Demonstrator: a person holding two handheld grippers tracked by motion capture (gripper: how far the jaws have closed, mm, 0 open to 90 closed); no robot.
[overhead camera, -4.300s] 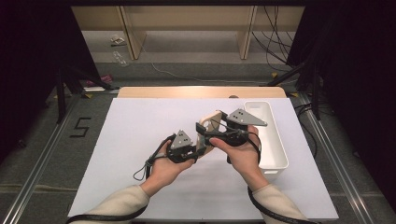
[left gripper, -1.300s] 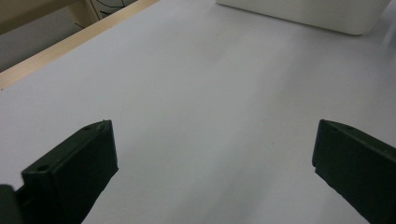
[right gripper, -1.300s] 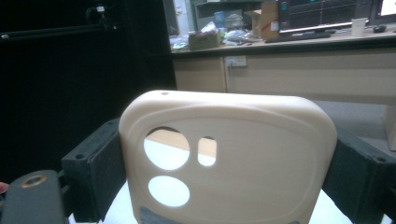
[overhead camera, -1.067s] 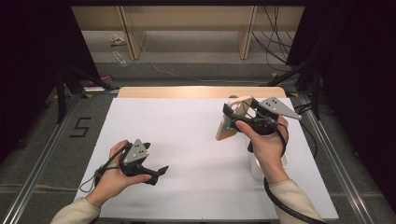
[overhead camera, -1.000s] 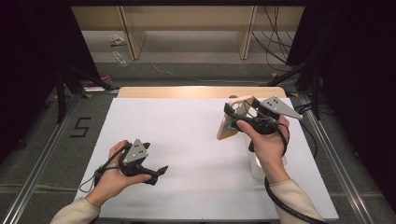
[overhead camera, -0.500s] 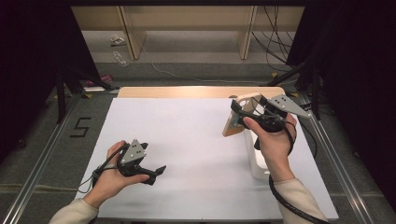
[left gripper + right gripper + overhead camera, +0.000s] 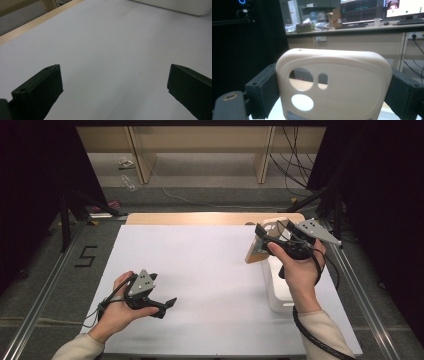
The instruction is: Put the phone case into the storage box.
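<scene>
The right gripper clamps a beige phone case across its side edges at frame centre. It looks light, thin and bendy, so gripping the rims suits it. The left gripper gapes wide, holding nothing.

A single black numeral "5" is showing on the grey floor left of the table. Text on the monitors is appearing too small to read.
</scene>
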